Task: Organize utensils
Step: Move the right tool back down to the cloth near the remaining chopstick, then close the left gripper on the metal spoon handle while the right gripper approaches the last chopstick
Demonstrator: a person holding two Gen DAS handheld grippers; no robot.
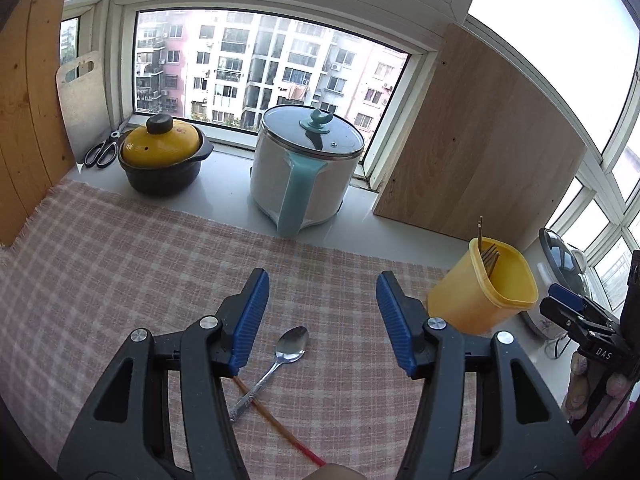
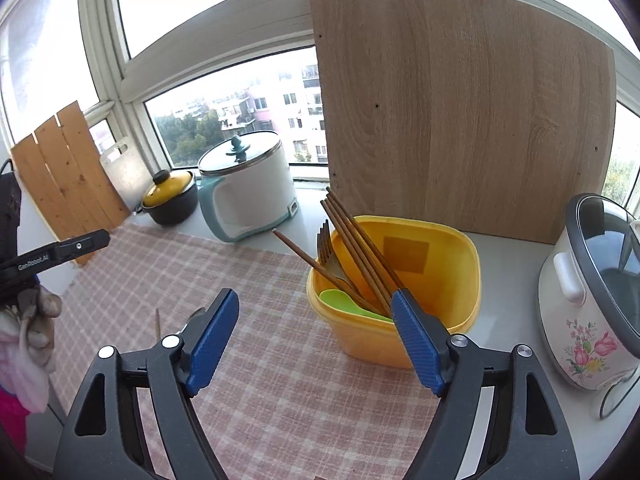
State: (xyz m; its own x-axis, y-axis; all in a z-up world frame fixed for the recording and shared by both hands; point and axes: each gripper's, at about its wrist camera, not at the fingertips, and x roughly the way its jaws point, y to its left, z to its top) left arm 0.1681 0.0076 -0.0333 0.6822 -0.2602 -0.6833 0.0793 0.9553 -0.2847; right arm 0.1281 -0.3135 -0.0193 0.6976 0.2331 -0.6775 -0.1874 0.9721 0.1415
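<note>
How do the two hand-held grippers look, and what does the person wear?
Both the left gripper and right gripper have black plastic arms with silver rivets and ribbed blue pads. One side bears white lettering. The person wears a light, worn glove and a pink sleeve.

A yellow-lidded black pot [image 1: 162, 160] and a white electric cooker [image 1: 304, 168] stood by the window; scissors [image 1: 102, 152] lay beside the pot, a wooden board [image 2: 464, 116] leaned behind, a floral rice cooker [image 2: 588, 292] stood right.
</note>
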